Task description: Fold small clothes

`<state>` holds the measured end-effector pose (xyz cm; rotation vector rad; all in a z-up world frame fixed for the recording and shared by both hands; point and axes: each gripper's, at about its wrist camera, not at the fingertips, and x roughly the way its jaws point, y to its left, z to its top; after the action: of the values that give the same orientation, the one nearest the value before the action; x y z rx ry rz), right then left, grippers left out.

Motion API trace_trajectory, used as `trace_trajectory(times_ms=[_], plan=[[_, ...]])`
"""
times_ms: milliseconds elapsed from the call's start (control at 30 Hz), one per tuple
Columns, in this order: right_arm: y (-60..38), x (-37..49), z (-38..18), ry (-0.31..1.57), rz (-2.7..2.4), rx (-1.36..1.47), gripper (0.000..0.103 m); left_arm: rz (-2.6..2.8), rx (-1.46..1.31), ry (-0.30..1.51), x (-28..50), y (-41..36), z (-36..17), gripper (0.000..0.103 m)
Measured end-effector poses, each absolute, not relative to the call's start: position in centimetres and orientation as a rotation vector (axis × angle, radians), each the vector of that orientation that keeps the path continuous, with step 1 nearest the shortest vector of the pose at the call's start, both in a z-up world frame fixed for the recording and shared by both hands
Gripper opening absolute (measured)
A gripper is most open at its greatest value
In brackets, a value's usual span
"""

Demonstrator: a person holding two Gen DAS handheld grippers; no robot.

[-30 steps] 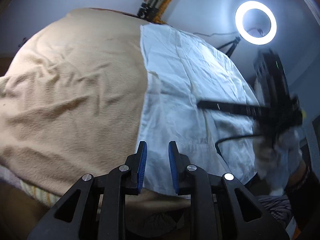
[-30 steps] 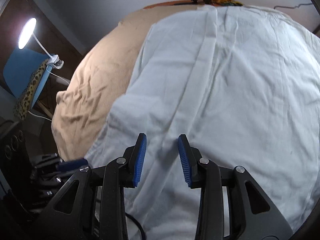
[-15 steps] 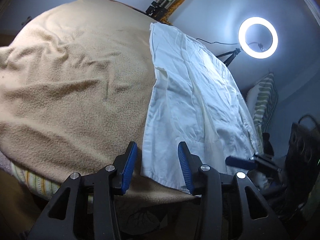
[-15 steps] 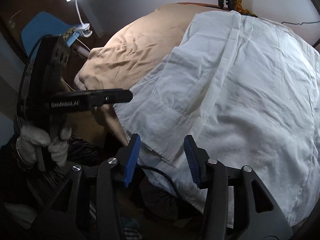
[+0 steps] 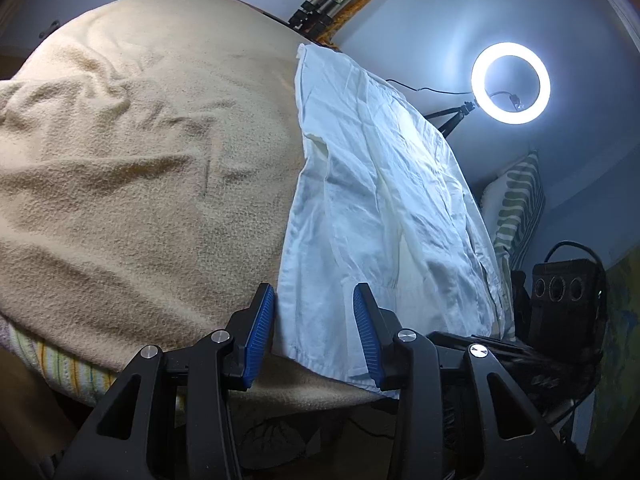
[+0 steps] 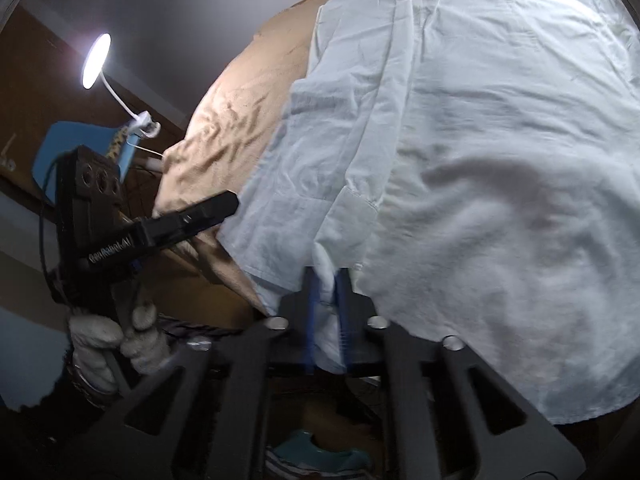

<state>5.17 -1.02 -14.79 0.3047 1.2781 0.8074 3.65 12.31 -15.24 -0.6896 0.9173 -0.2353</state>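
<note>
A white shirt (image 5: pixel 372 200) lies spread on a beige blanket (image 5: pixel 140 160) over a bed. My left gripper (image 5: pixel 314 336) is open, its blue pads on either side of the shirt's near hem corner at the bed's edge. In the right wrist view the shirt (image 6: pixel 480 160) fills the frame. My right gripper (image 6: pixel 326 304) is blurred, its pads close together with a fold of the shirt's near edge between them. The left gripper (image 6: pixel 208 216) shows there too, held by a gloved hand (image 6: pixel 116 336).
A lit ring light (image 5: pixel 510 82) stands beyond the bed on the right, with a striped pillow (image 5: pixel 518 204) below it. A desk lamp (image 6: pixel 96 60) and a blue chair (image 6: pixel 76 144) are to the left of the bed. The blanket hangs over the near edge.
My right gripper has closed from open onto the shirt's near edge. My left gripper has moved in so its open pads straddle the hem corner.
</note>
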Motion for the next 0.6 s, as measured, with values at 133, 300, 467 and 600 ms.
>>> trace_trajectory(times_ms=[133, 300, 467, 600], plan=[[-2.5, 5.5, -13.9, 1.229, 0.911, 0.552, 0.007, -0.238, -0.695, 0.917, 3.5, 12.3, -15.3, 0.038], [-4.2, 5.4, -18.1, 1.362, 0.738, 0.497, 0.007, -0.234, -0.689, 0.922, 3.3, 11.9, -15.2, 0.042], [-3.7, 4.9, -15.6, 1.307, 0.699, 0.264, 0.017, -0.233, -0.617, 0.916, 3.5, 10.6, -15.0, 0.045], [-2.8, 5.1, -10.8, 1.173, 0.713, 0.131, 0.047, -0.251, -0.604, 0.918, 4.1, 9.9, -15.1, 0.011]])
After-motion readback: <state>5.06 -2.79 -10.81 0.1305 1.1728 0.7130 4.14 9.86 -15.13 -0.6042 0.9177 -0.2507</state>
